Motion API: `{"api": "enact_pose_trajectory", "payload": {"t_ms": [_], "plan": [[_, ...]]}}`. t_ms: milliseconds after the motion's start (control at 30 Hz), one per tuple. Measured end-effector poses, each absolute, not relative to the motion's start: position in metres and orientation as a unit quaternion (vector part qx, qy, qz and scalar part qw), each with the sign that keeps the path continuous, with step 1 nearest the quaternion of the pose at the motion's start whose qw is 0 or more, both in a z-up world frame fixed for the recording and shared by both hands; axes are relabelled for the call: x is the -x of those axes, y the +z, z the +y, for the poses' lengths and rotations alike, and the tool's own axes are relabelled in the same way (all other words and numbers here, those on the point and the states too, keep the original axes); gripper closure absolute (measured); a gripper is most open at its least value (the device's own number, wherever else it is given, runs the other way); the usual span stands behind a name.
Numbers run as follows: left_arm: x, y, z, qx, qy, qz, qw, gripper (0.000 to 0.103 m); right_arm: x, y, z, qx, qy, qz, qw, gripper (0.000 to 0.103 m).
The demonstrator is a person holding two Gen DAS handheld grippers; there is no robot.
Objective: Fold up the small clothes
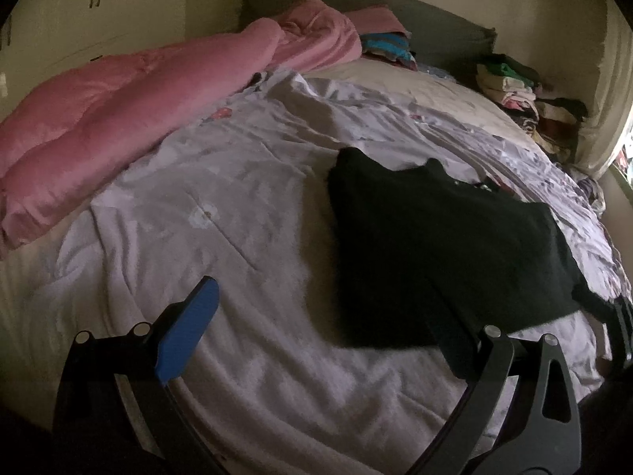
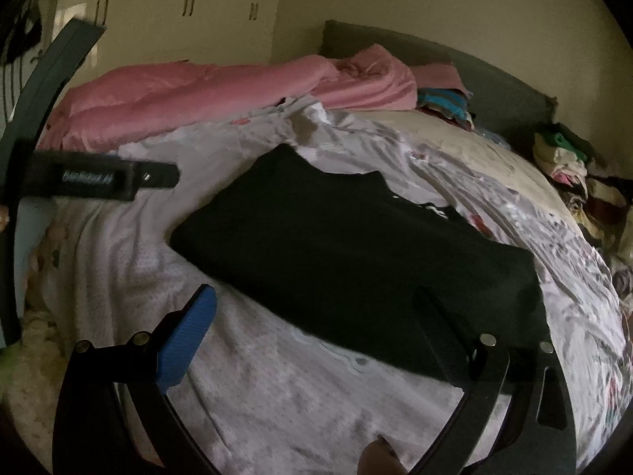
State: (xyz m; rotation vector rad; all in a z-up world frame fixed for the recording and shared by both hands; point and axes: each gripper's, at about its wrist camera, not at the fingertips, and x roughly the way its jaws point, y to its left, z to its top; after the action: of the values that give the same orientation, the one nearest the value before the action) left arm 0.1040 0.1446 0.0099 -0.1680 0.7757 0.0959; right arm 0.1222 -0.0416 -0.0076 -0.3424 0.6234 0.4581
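A black garment lies flat on the pale patterned bed sheet, its sides turned in to a rough rectangle. A neckline and a bit of white print show at its far end. My left gripper hangs open above the sheet, at the garment's near left corner. Its blue pad is over bare sheet. In the right wrist view the same garment fills the middle. My right gripper is open just short of its near edge, holding nothing. The left gripper's dark body shows at the far left.
A pink duvet is bunched along the bed's far left. Folded clothes sit by the grey headboard, and a larger heap of clothes lies at the right. Wardrobe doors stand behind. A fingertip shows at the bottom edge.
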Motion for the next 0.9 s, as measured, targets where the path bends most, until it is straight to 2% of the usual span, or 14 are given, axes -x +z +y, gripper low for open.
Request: {"api": "enact_pose_trajectory", "payload": {"t_ms": [367, 900], "plan": [[-0.137, 0.009, 0.152, 0.063, 0.059, 0.388, 0.918, 0.01, -0.142, -0.038, 0.004, 0.244, 0.229, 0.309, 0.89, 0.004], [-0.193, -0.004, 0.158, 0.046, 0.064, 0.415, 0.906, 0.01, -0.18, -0.072, 0.038, 0.292, 0.198, 0.323, 0.878, 0.004]]}}
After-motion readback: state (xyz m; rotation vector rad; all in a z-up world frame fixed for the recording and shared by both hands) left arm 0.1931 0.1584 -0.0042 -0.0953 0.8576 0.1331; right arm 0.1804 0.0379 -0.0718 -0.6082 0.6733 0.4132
